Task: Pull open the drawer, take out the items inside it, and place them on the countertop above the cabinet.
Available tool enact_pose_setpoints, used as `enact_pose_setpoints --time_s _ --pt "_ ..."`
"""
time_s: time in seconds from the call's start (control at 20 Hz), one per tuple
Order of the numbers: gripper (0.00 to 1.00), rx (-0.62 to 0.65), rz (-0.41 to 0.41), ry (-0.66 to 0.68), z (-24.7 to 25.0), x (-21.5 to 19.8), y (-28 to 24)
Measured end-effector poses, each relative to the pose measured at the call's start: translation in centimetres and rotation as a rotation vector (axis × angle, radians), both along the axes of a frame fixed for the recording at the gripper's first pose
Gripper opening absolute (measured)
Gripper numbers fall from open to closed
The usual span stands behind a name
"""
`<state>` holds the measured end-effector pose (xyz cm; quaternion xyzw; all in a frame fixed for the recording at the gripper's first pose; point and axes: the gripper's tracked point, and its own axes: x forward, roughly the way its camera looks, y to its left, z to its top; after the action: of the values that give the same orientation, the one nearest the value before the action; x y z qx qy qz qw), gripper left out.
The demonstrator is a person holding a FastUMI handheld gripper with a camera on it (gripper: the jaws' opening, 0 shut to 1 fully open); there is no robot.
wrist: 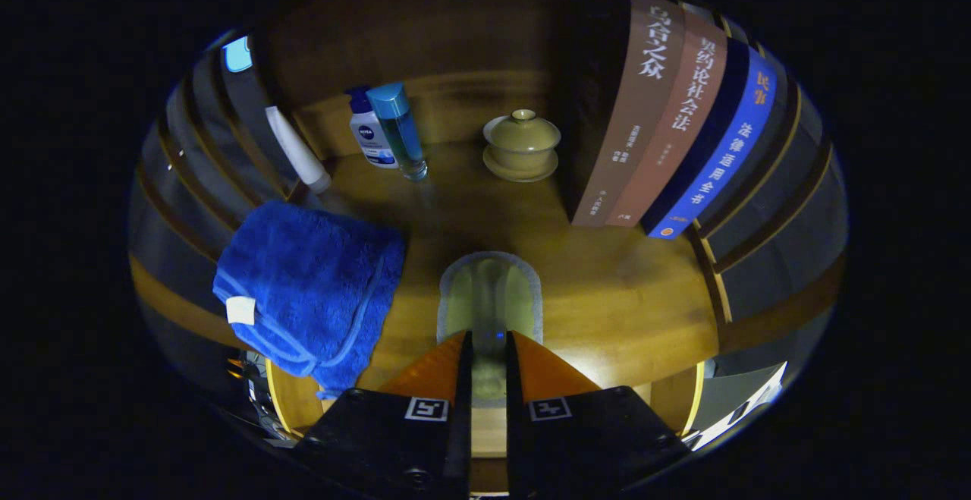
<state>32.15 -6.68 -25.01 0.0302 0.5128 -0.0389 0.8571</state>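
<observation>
My gripper (489, 339) hovers over the wooden countertop (607, 295), its fingers drawn close together on a flat, pale green pad with a grey rim (491, 287). The pad sticks out forward from between the fingertips and lies low over the wood, and its near end shows in the narrow gap between them. A blue towel (311, 287) lies crumpled on the countertop to the left of the fingers, draped over the front edge.
Beyond the pad, a lidded beige tea bowl (522, 143) sits on its saucer. At the back left stand a white bottle (370, 132), a clear blue bottle (398, 128) and a leaning white tube (297, 149). Three upright books (667, 113) stand to the right.
</observation>
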Motion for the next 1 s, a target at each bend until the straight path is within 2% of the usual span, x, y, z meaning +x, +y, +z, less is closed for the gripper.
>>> enact_pose_setpoints --time_s 0.15,0.35,0.55,0.65,0.85,1.0 --pt "0.23 -0.013 -0.020 -0.013 -0.3 1.5 -0.7" --pt "0.26 -0.022 0.019 -0.008 0.2 1.3 -0.8" --pt "1.00 -0.006 0.033 -0.048 -0.2 0.8 -0.6" --pt "0.99 -0.026 0.049 -0.074 0.0 0.8 -1.1" --pt "0.98 -0.001 0.028 -0.128 2.1 -0.1 -1.0" --pt "0.98 0.088 0.021 -0.224 4.5 -0.9 0.4"
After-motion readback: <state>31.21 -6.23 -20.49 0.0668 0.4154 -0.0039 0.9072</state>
